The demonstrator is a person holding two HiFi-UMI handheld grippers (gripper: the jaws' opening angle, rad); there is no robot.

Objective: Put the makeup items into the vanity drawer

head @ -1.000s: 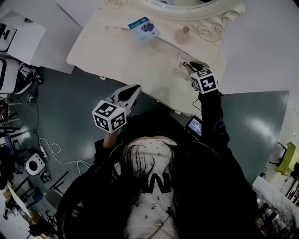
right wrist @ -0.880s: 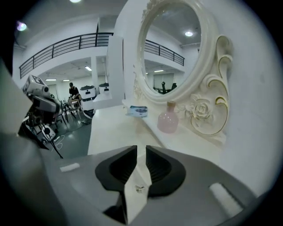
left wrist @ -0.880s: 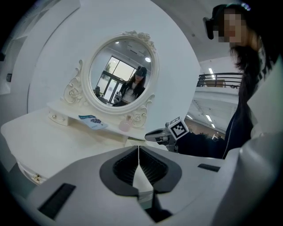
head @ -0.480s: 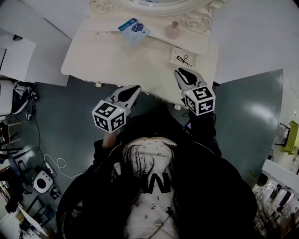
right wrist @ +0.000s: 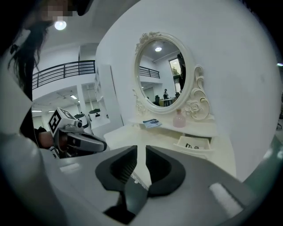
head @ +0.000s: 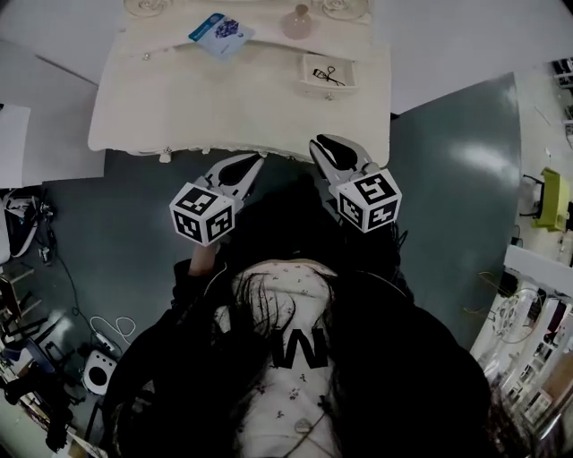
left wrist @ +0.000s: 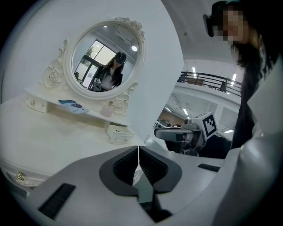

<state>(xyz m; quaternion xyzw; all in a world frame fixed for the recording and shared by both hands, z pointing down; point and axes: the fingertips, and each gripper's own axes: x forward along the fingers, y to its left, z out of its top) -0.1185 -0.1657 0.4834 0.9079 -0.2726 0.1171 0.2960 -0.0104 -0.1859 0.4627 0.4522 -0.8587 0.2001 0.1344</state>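
A small drawer point(head: 328, 73) stands pulled out of the cream vanity point(head: 179, 107), with a black eyelash curler point(head: 326, 75) lying inside it. On the shelf behind lie a blue packet point(head: 218, 29) and a pink bottle point(head: 297, 20). Both grippers hang off the vanity's front edge, close to the person's body. My left gripper point(head: 249, 165) is shut and holds nothing. A narrow gap shows between the jaws of my right gripper point(head: 322, 147), and it is empty. The drawer point(right wrist: 194, 143), packet point(right wrist: 151, 123) and bottle point(right wrist: 178, 119) lie well ahead of the right gripper point(right wrist: 141, 152).
An oval mirror point(left wrist: 104, 57) in a carved frame rises behind the shelf point(left wrist: 66, 108). A knob point(head: 165, 156) sits on the vanity's front face. Grey-green floor surrounds the table, with cables and gear point(head: 89, 358) at the lower left and shelving point(head: 537, 322) at the right.
The right gripper has drawn back from the open drawer, leaving the eyelash curler inside. Both grippers and the head camera have moved away from the vanity.
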